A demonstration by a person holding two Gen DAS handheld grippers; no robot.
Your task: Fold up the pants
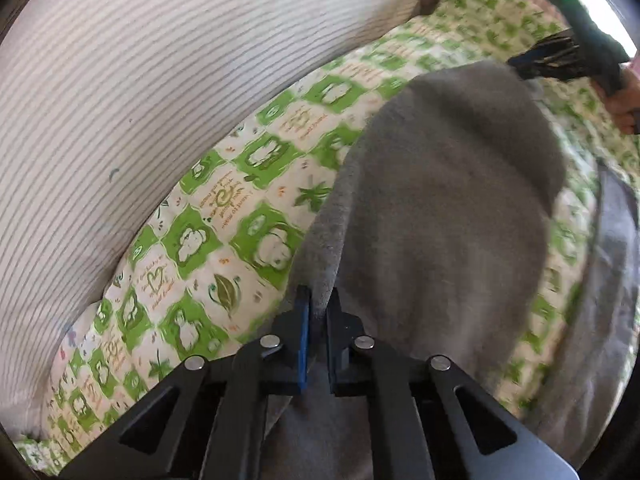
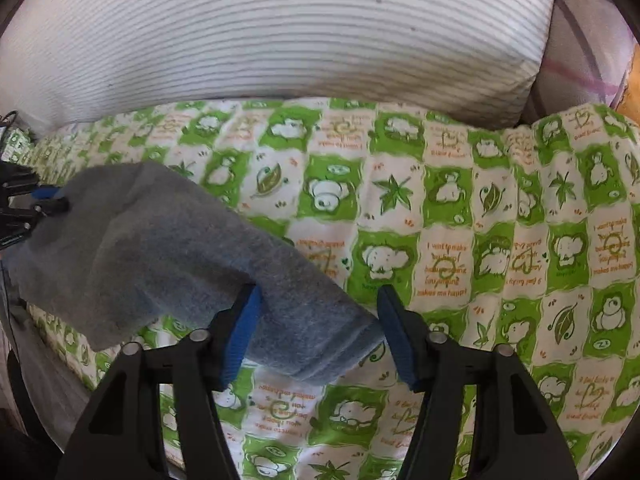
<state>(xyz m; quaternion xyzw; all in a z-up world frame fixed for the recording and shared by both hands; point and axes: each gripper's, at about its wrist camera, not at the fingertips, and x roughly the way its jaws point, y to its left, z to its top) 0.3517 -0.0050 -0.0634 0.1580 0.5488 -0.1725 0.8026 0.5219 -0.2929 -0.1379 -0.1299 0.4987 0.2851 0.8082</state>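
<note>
Grey fleece pants (image 1: 440, 184) hang lifted above a green-and-white patterned bedspread (image 1: 224, 216). My left gripper (image 1: 318, 300) is shut on an edge of the pants. In the right wrist view the pants (image 2: 160, 256) stretch from the left gripper (image 2: 48, 200) at far left down between my right gripper's fingers. My right gripper (image 2: 320, 312) is open, its blue pads on either side of the fabric's lower end, not pinching it. The right gripper also shows in the left wrist view (image 1: 560, 60) at the far end of the pants.
A large white pillow with thin grey stripes (image 2: 280, 32) lies along the far side of the bedspread (image 2: 480, 240). A purple-striped fabric (image 2: 588, 40) sits at the upper right. More grey cloth (image 1: 612, 280) lies at the bed's right edge.
</note>
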